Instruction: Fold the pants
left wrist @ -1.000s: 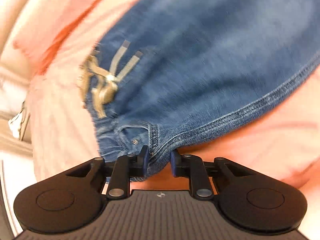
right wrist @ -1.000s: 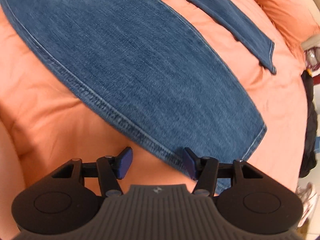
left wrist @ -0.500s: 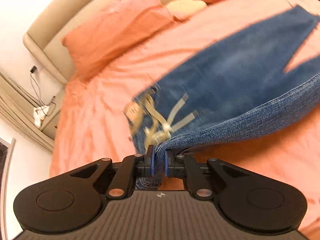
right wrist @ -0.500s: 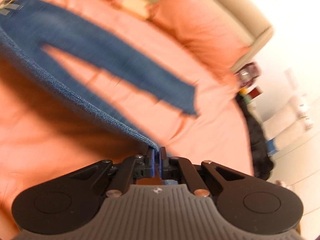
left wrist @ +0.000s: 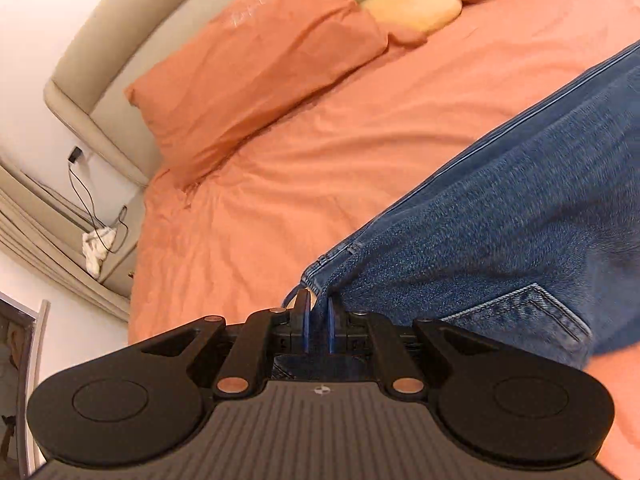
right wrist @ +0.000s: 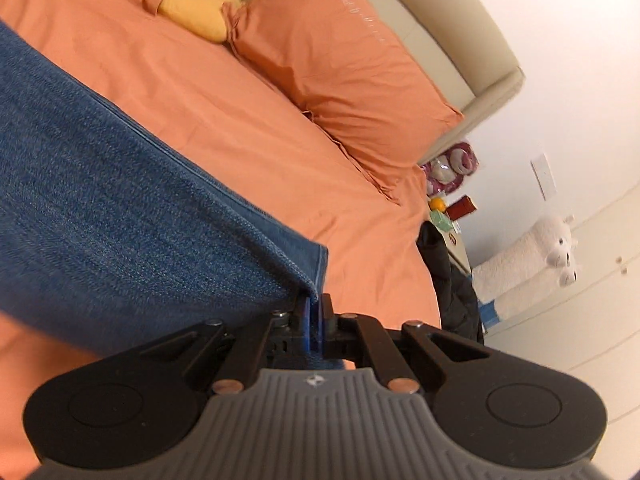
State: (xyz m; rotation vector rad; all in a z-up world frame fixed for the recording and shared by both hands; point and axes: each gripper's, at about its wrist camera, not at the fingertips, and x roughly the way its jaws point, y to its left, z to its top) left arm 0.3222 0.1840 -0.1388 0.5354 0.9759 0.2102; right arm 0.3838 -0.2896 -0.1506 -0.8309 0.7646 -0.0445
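While both grippers pinch denim, the blue jeans (left wrist: 500, 216) hang stretched between them above the orange bedsheet (left wrist: 320, 128). At the waist end, the left gripper (left wrist: 317, 312) has its jaws nearly together with a fold of the waistband corner clamped between the blue pads; a stitched back pocket (left wrist: 528, 312) shows just to the right of that grip, and the side seam runs away toward the upper right of the left wrist view. At the other end, the right gripper (right wrist: 315, 312) is likewise closed on fabric, holding the hem corner of a leg, whose white-stitched edge stands just above the fingertips. From there the jeans (right wrist: 100, 208) spread to the left of the right wrist view as a broad flat panel (the lower part is blurred, so whether it touches the sheet cannot be told).

Beyond the denim, an orange pillow (left wrist: 256, 68) leans against the beige headboard (left wrist: 132, 28), with a yellow cushion (left wrist: 412, 8) lying beside it. Seen from the right wrist, a second orange pillow (right wrist: 344, 68) sits on the other side of that cushion (right wrist: 200, 6). Beside the bed, a black garment (right wrist: 452, 280) is draped, a cluttered nightstand (right wrist: 450, 204) stands near the headboard, and a white plush llama (right wrist: 536, 260) rests against the cupboard doors.
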